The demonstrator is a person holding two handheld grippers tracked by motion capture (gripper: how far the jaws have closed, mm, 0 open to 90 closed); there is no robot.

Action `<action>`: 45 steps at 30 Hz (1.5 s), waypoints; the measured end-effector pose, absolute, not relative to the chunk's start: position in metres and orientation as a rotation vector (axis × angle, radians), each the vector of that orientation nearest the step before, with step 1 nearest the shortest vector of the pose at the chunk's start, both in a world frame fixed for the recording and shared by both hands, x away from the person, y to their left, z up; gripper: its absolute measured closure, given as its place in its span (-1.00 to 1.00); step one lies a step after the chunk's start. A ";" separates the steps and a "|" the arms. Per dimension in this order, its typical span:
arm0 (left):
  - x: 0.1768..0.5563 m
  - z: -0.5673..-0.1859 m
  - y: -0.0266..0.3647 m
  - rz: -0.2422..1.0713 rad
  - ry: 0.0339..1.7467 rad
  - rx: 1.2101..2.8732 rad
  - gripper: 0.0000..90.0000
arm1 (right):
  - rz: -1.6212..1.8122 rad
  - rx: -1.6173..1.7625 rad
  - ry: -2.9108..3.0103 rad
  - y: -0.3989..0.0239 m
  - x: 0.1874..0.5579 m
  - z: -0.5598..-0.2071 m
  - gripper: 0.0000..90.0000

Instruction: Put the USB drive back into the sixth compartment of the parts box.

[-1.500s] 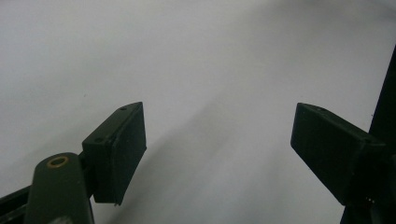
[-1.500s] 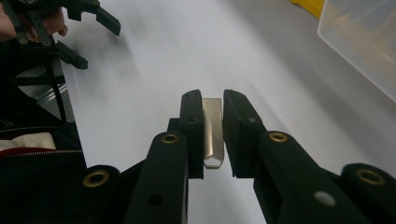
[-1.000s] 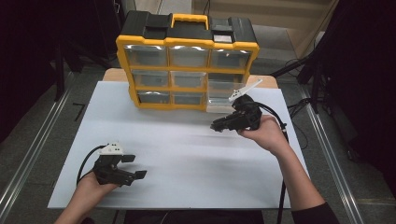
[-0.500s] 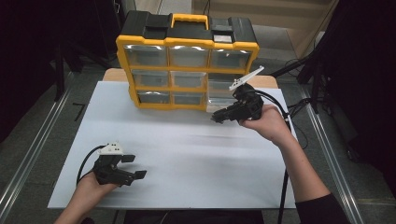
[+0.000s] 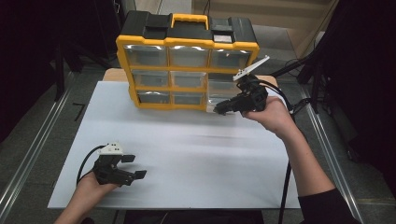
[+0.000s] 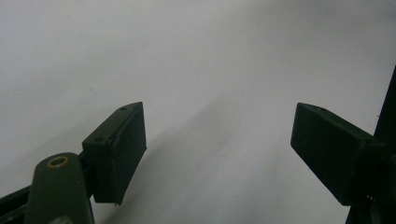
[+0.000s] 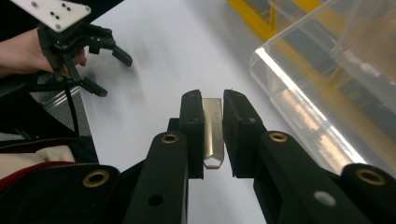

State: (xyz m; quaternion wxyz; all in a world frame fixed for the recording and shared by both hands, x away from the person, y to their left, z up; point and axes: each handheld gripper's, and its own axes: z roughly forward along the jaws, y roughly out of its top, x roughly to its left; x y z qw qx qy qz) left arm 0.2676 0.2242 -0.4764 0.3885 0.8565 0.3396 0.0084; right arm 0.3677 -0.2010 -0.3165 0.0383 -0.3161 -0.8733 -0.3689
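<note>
A yellow and black organizer (image 5: 187, 46) with clear drawers stands at the back of the white sheet (image 5: 187, 149). Its lower right clear drawer (image 5: 223, 95) (image 7: 327, 93) is pulled out. My right gripper (image 5: 220, 110) (image 7: 214, 100) hovers just in front of that drawer, shut on a small flat metal piece (image 7: 213, 133) that stands edge-on between the pads. Near the front left of the sheet my left gripper (image 5: 135, 167) (image 6: 219, 135) rests low with its jaws wide apart and nothing between them. The left gripper (image 7: 112, 70) also appears far off in the right gripper view.
Metal rails (image 5: 28, 154) run along both sides of the table. A black cable (image 5: 285, 186) trails from the right gripper past the forearm. The broad middle of the white sheet lies between the two hands.
The right hand has risen and moved closer to the organizer's lower right drawer, carrying the metal piece. The left hand has stayed where it was.
</note>
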 end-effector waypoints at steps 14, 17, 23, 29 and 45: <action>0.267 -0.476 0.224 0.020 0.862 2.180 -0.57 | -1.145 -1.018 -2.692 -0.206 0.378 -0.295 0.69; 0.267 -0.476 0.224 0.019 0.862 2.180 -0.57 | -1.141 -1.023 -2.694 -0.207 0.381 -0.291 0.69; 0.267 -0.476 0.224 0.019 0.862 2.179 -0.57 | -1.131 -1.032 -2.710 -0.209 0.390 -0.286 0.69; 0.267 -0.476 0.224 0.018 0.859 2.180 -0.57 | -1.156 -0.993 -2.686 -0.215 0.406 -0.287 0.69; 0.267 -0.476 0.224 0.016 0.859 2.178 -0.57 | -1.138 -1.074 -2.692 -0.218 0.429 -0.299 0.69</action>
